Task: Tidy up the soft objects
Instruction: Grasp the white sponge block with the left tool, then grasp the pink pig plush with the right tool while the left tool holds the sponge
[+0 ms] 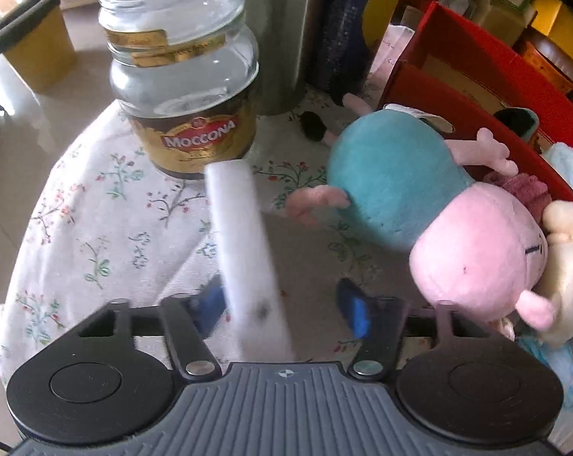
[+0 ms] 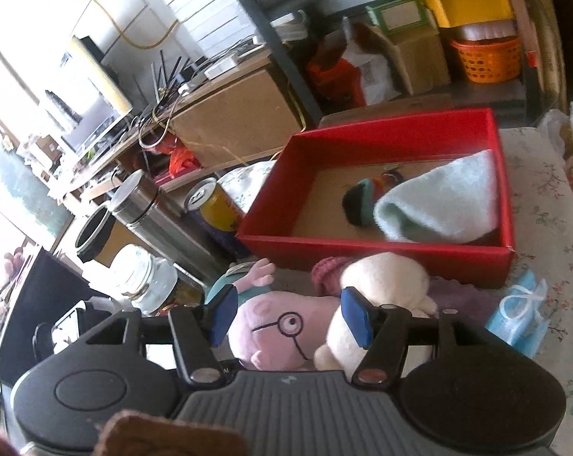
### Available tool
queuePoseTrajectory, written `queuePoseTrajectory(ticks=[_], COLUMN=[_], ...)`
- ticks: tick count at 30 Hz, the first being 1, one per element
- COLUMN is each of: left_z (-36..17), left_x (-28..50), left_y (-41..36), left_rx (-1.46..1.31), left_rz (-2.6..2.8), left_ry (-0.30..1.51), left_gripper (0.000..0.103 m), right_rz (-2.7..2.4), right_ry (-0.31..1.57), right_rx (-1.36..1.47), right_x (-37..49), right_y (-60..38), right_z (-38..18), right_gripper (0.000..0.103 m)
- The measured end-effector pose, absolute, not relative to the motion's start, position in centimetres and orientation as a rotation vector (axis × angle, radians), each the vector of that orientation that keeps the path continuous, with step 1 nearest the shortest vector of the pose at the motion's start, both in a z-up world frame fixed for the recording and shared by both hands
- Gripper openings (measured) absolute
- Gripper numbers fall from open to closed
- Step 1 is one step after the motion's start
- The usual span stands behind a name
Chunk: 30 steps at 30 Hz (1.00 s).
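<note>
On floral cloth, fuzzy pig plush (image 1: 419,193) beside smooth glass jar (image 1: 184,87)

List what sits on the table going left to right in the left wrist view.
Coffee jar → white foam block → pig plush toy → cream plush toy, with the red box behind the toys.

Counting two plush toys: one pink pig plush in a teal top (image 1: 419,190) and one cream plush (image 2: 381,281) lying against it. Showing one red box (image 2: 362,247), holding one pale blue cloth (image 2: 446,201) and one small dark-and-teal soft item (image 2: 356,201). Standing nearby: one glass coffee jar (image 1: 184,76), one steel flask (image 2: 153,216), one yellow-and-blue can (image 2: 214,205). Lying apart: one white foam block (image 1: 244,247), one pack of blue masks (image 2: 518,315)
</note>
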<state>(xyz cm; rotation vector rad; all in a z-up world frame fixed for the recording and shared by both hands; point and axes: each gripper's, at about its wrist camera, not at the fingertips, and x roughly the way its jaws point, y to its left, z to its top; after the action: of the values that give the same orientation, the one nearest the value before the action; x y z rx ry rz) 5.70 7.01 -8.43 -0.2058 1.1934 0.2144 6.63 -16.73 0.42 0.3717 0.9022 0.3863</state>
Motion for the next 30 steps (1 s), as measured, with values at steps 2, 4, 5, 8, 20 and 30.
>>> queuePoseTrajectory(ticks=[2, 4, 5, 8, 20, 30], left_z=[-8.2, -8.1, -8.1, -8.0, -5.6, -3.8], left_x=[5.2, 4.6, 4.4, 3.5, 0.5, 0.5], left_y=[7.8, 9.1, 9.8, 11.6, 14.6, 15.0], left_rx=[-0.189, -0.199, -0.210, -0.253, -0.384, -0.438], left_rz=[0.198, 0.184, 0.178, 0.166, 0.046, -0.032], left_ry=[1.196, 1.199, 1.204, 1.217, 1.217, 1.229], left_gripper=[0.041, 0.025, 0.024, 0.022, 0.022, 0.023], right_rz=[0.404, 0.420, 0.423, 0.427, 0.470, 0.519], right_ry=[0.917, 0.930, 0.937, 0.946, 1.020, 1.034], right_rx=[0.352, 0.314, 0.288, 0.208, 0.028, -0.274], right_x=[6.9, 7.0, 7.0, 7.1, 9.6, 10.7], right_y=[-15.9, -15.0, -14.5, -13.1, -8.8, -4.3], right_z=[0.2, 0.0, -0.2, -0.7, -2.3, -4.8], right_gripper=[0.033, 0.033, 0.033, 0.033, 0.043, 0.068])
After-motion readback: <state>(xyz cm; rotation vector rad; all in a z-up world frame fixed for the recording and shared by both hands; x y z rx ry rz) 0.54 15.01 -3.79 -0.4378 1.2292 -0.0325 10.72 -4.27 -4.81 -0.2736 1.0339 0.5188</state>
